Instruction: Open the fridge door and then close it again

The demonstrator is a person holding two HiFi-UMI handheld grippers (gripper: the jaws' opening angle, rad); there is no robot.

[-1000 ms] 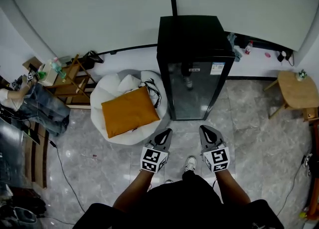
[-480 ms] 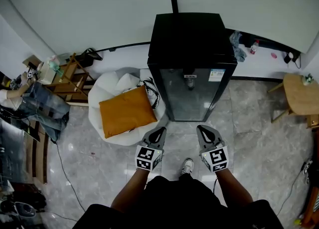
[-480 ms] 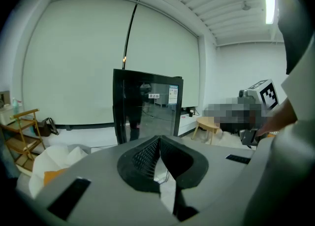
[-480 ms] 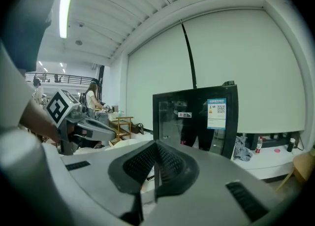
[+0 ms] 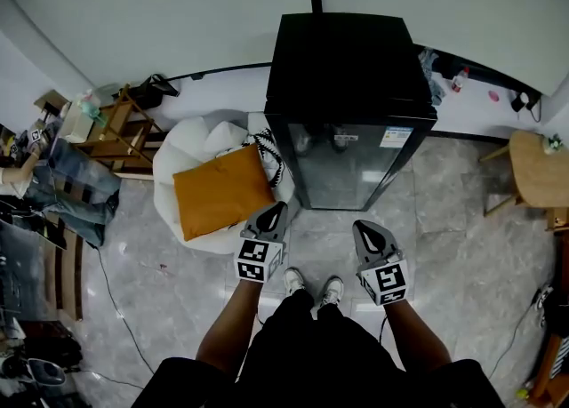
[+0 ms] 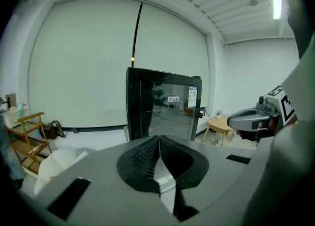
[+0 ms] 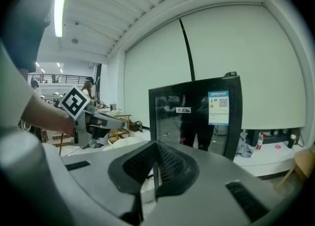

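A black fridge (image 5: 351,68) with a glass door (image 5: 342,173) stands against the white wall, its door closed. Both gripper views show the fridge (image 6: 162,104) (image 7: 197,116) straight ahead, a short way off. My left gripper (image 5: 277,211) hangs in front of the door's left lower corner, jaws shut with nothing between them. To its right, my right gripper (image 5: 366,230) is also shut and empty, below the door's right half. Neither touches the fridge. The left gripper (image 7: 110,120) appears in the right gripper view, and the right gripper (image 6: 251,118) in the left gripper view.
A white beanbag (image 5: 191,153) with an orange cushion (image 5: 222,191) lies left of the fridge. Beside it stands a wooden rack (image 5: 116,135). A round wooden stool (image 5: 538,166) is at the right. A person's legs in jeans (image 5: 76,186) show at the left edge. The floor is grey tile.
I have stepped closer to the fridge, which now looms larger. Both grippers have moved forward toward the door, the left one farther and slightly leftward.
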